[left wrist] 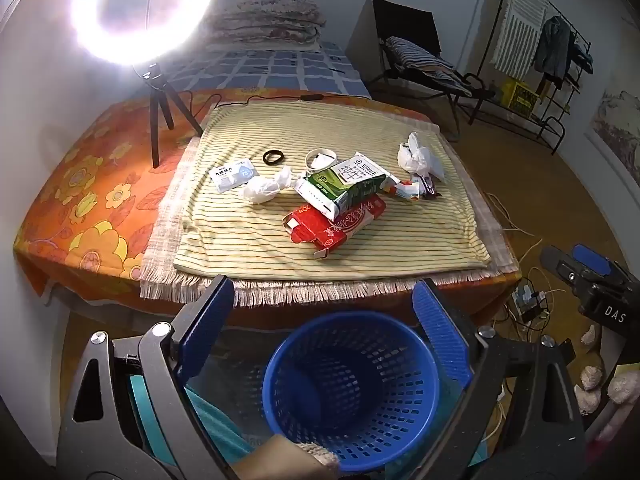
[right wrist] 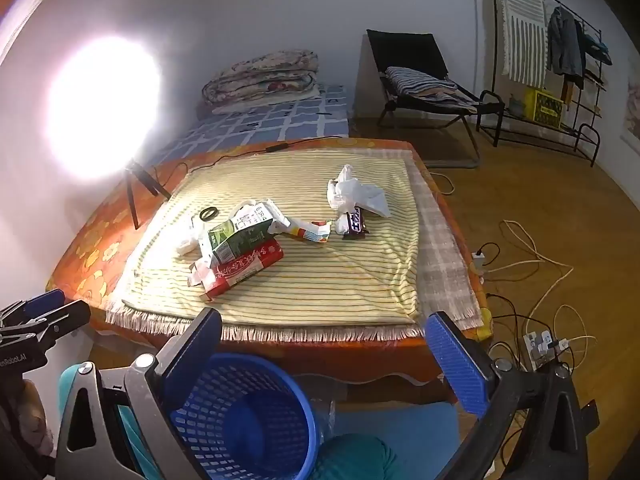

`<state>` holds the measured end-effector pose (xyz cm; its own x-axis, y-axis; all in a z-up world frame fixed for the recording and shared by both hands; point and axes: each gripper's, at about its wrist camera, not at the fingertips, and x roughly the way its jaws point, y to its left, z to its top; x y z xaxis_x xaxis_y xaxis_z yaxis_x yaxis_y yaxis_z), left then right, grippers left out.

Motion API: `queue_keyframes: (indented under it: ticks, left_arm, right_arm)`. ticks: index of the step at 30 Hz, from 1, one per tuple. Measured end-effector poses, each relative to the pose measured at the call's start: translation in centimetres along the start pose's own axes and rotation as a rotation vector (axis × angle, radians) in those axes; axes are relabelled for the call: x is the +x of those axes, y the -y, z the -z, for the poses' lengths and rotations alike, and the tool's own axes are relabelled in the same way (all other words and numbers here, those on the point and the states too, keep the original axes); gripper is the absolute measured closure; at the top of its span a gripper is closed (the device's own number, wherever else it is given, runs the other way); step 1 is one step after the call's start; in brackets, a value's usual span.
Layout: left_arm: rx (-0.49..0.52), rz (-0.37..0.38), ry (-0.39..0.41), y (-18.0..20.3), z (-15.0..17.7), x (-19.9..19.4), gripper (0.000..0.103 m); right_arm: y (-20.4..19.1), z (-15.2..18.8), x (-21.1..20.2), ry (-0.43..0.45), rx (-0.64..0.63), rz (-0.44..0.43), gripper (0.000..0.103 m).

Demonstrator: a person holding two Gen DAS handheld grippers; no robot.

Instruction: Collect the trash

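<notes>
Trash lies scattered at the centre of both frames, on a striped cloth [left wrist: 320, 216] spread over the desk [left wrist: 92, 184]. We see a green and white milk carton [left wrist: 348, 188] resting on a flattened red box [left wrist: 336, 226], the two touching. Left of them in the left wrist view sit crumpled white tissue [left wrist: 266, 188] and a white packet with blue print [left wrist: 233, 174]; behind them lie a black ring [left wrist: 273, 157] and a white ring [left wrist: 320, 158]. To the right are a knotted white plastic bag [left wrist: 418, 156] and, beside it, a dark candy wrapper [right wrist: 356, 224] and a torn colourful wrapper [right wrist: 312, 232].

We hold the left gripper [left wrist: 324, 312] with its fingers spread wide and nothing between them, low in its frame above a blue mesh basket [left wrist: 352, 392] that stands on the floor just in front of the desk. The right gripper [right wrist: 324, 344] is likewise spread wide and empty, with the basket at the lower left of its frame. A bright ring light [left wrist: 140, 8] glares from the upper left.
</notes>
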<state>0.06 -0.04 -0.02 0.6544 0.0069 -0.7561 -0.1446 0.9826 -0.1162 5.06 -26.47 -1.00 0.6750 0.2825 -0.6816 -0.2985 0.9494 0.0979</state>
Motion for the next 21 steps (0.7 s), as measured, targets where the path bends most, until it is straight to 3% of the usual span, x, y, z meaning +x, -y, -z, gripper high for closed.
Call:
queue_keyframes:
  ticks: [9,21]
  left_arm:
    - [-0.004,0.004,0.003,0.0,0.0,-0.1,0.01]
    - [-0.004,-0.016,0.023,-0.5,-0.5,-0.4,0.01]
  right_arm:
    - [1.1,0.0,-0.3,0.007,0.022,-0.012,0.0]
    - [-0.8,-0.4,-0.1,0.02,-0.007,-0.034,0.0]
